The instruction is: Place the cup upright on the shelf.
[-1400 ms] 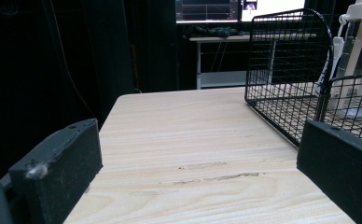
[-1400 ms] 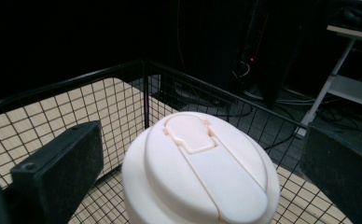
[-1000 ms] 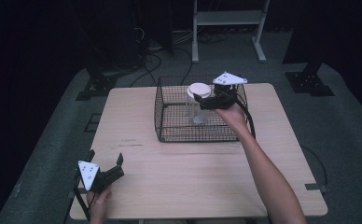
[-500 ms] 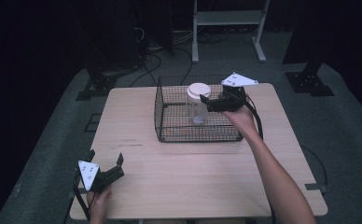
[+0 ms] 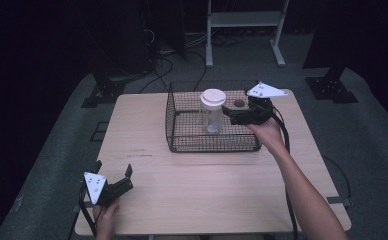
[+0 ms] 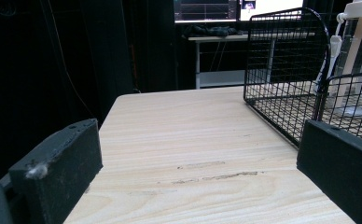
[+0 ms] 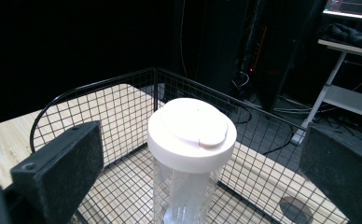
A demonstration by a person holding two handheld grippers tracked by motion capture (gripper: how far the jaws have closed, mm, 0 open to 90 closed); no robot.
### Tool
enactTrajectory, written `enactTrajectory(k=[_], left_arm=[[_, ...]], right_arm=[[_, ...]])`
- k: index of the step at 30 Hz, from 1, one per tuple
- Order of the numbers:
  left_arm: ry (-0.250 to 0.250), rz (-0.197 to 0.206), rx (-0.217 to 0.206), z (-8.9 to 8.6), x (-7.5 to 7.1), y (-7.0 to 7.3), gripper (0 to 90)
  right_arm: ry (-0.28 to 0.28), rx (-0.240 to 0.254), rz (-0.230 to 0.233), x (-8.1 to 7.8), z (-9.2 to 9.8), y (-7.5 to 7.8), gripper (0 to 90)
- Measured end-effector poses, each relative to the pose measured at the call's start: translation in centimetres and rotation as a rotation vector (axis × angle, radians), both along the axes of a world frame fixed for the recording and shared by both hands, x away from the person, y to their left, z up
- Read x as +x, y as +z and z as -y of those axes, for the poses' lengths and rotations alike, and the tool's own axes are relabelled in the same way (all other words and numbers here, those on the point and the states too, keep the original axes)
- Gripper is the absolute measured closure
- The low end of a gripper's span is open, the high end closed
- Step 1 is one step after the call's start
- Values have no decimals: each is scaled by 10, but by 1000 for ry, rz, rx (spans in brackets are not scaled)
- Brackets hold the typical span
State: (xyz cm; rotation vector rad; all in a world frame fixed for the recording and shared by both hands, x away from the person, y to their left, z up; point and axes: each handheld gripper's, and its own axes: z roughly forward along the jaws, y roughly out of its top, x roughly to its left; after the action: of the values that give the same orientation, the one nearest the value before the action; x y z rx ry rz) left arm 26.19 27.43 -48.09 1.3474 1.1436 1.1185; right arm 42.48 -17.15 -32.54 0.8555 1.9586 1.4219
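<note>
We note the right claw (image 5: 228, 113) held over the right side of the wire basket (image 5: 182, 142), jaws spread wide and pointing at the clear jar (image 5: 211, 117), not touching it. The right forearm reaches diagonally across the tabletop (image 5: 207, 190). The jar stands upright inside the basket with its white lid (image 7: 192, 131) on. The left claw (image 5: 114, 172) rests low at the tabletop's near left corner, jaws open and holding nothing, well apart from the basket.
</note>
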Motion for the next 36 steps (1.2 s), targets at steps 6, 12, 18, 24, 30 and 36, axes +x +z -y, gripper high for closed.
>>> enactTrajectory(k=[6, 12, 18, 24, 30, 36], left_arm=[[0, 1, 1, 0, 0, 0, 0], [1, 0, 2, 0, 0, 0, 0], [0, 1, 1, 0, 0, 0, 0], [0, 0, 5, 1, 0, 0, 0], [-1, 1, 9, 1, 0, 0, 0], [2, 1, 9, 1, 0, 0, 0]], right_arm=[[2, -12, 0, -7, 8, 0, 0], [6, -14, 5, -15, 14, -2, 0], [10, -6, 2, -22, 21, -3, 0], [14, -17, -8, -29, 25, -9, 0], [27, -11, -16, -36, 31, -14, 0], [36, -16, -26, -43, 37, -18, 0]])
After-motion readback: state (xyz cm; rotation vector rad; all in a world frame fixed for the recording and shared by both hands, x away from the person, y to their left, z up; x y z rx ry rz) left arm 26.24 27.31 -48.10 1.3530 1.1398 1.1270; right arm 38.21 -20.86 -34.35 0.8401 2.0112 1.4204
